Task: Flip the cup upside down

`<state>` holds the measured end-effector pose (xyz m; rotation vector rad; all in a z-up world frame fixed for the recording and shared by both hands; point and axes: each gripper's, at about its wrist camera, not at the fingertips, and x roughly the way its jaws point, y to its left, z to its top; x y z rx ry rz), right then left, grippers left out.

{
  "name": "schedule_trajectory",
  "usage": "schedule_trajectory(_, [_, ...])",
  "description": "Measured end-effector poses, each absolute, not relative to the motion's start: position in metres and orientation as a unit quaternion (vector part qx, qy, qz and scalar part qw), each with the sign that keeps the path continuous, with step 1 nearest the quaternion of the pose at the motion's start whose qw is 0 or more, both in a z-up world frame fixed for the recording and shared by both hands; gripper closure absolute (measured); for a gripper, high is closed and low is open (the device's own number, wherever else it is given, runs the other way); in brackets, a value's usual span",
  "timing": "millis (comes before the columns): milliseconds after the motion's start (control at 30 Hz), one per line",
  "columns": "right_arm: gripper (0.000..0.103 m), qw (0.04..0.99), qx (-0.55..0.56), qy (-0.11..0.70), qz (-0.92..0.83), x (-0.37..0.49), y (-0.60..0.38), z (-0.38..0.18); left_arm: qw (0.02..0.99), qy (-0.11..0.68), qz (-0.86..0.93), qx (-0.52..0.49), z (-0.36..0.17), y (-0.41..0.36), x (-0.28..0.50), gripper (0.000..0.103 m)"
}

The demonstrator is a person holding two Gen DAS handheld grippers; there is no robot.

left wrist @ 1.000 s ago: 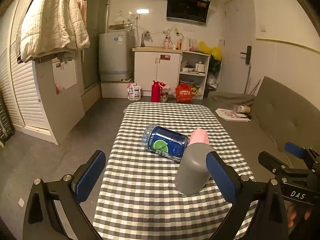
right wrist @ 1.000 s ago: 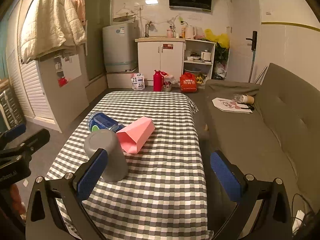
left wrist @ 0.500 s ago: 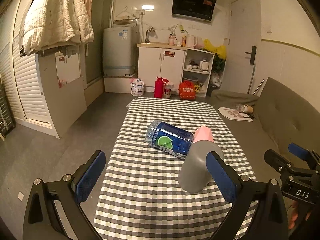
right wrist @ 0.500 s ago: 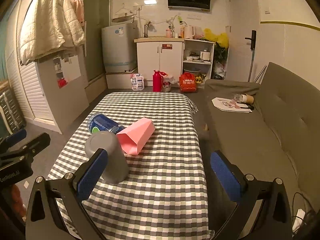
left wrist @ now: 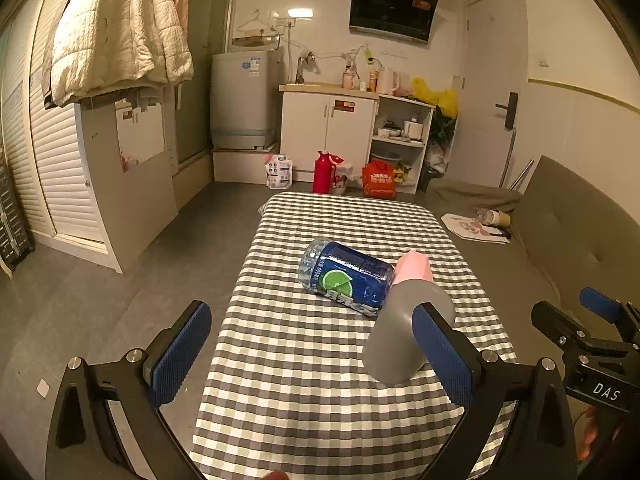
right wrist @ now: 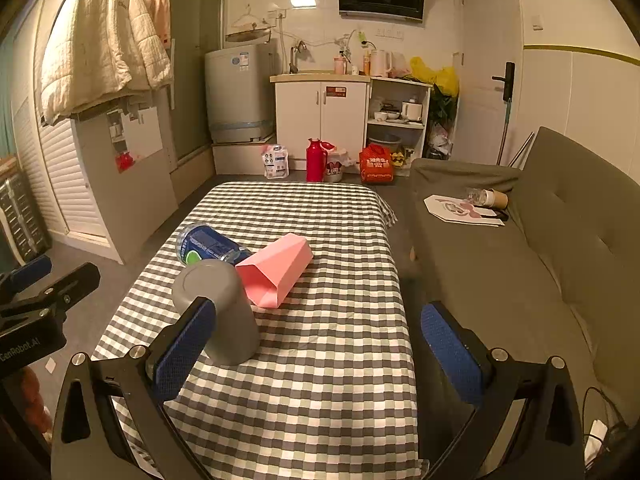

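A grey cup [left wrist: 400, 332] stands mouth down on the checked tablecloth [left wrist: 304, 360]; it also shows in the right wrist view [right wrist: 224, 312]. A pink cup [right wrist: 276, 274] lies on its side just behind it, its open mouth toward me; it shows in the left wrist view [left wrist: 414, 266]. My left gripper [left wrist: 308, 356] is open and empty, held back from the table, its right pad in front of the grey cup. My right gripper [right wrist: 316, 348] is open and empty, its left pad in front of the grey cup.
A blue-labelled plastic bottle [left wrist: 346, 276] lies on its side behind the cups. A grey sofa [right wrist: 520, 264] runs along the table's right side with papers and a paper cup on it. Cabinets, a washing machine and floor clutter stand at the back.
Both grippers have drawn back and risen slightly, so the table sits a little lower and farther in each view. The cups and bottle have not moved.
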<state>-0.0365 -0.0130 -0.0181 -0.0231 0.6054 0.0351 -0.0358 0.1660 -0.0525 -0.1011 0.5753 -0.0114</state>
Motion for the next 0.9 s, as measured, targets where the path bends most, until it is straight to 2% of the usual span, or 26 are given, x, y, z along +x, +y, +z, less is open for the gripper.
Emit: schedule_trajectory(900, [0.0, 0.953, -0.016, 0.302, 0.015, -0.0344, -0.0125, -0.0174, 0.957, 0.287, -0.003, -0.043, -0.0536, 0.1655, -0.0346, 0.0])
